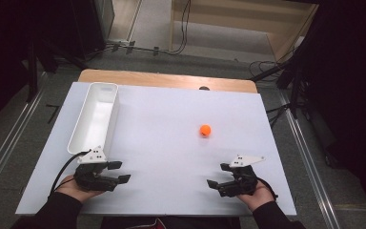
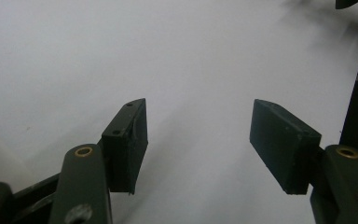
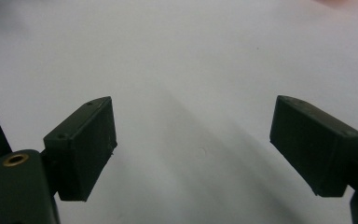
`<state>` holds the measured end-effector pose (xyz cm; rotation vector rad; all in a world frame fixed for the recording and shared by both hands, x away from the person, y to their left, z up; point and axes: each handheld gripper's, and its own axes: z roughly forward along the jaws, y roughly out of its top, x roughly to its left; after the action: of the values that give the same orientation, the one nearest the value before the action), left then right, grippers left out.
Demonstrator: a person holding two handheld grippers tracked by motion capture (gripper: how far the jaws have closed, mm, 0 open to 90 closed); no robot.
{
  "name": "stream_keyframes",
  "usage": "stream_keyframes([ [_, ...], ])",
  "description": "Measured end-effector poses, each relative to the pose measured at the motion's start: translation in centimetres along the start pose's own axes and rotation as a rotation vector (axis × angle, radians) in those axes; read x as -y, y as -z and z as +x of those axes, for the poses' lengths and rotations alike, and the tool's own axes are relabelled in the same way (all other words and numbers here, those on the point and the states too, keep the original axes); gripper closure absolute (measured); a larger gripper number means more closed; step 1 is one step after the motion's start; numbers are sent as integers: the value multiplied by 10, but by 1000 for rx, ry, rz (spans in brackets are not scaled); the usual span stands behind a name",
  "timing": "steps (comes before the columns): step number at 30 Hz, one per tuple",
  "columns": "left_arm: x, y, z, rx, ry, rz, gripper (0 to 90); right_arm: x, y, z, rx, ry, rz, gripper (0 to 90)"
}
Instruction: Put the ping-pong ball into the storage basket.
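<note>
A small orange ball (image 1: 205, 130) lies on the white table top (image 1: 171, 124), right of the middle. A long white bin (image 1: 94, 117) stands along the left side. My left gripper (image 1: 120, 172) rests near the front left, just below the bin's near end, jaws apart with nothing between them. In the left gripper view the left gripper (image 2: 198, 140) has only bare white surface between its black pads (image 2: 279, 142). My right gripper (image 1: 219, 175) sits near the front right, well short of the ball, open and empty. The right gripper (image 3: 193, 142) also stands wide over bare table in its own view.
The white sheet covers a wooden table (image 1: 167, 78) whose far edge shows behind it. Cables and stands (image 1: 286, 81) lie on the floor beyond and to the right. Wide free surface lies between the two grippers and around the ball.
</note>
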<state>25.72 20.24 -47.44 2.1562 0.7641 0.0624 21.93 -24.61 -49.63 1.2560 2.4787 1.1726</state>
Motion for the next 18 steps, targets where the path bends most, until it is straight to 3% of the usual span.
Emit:
stream_keyframes([
  [8, 0, 0, 3, 7, 18, 7, 335, -1, 0, -2, -6, -10, -7, 131],
  [18, -1, -2, 4, 15, 11, 13, 335, -1, 0, -3, -13, -13, -7, 132],
])
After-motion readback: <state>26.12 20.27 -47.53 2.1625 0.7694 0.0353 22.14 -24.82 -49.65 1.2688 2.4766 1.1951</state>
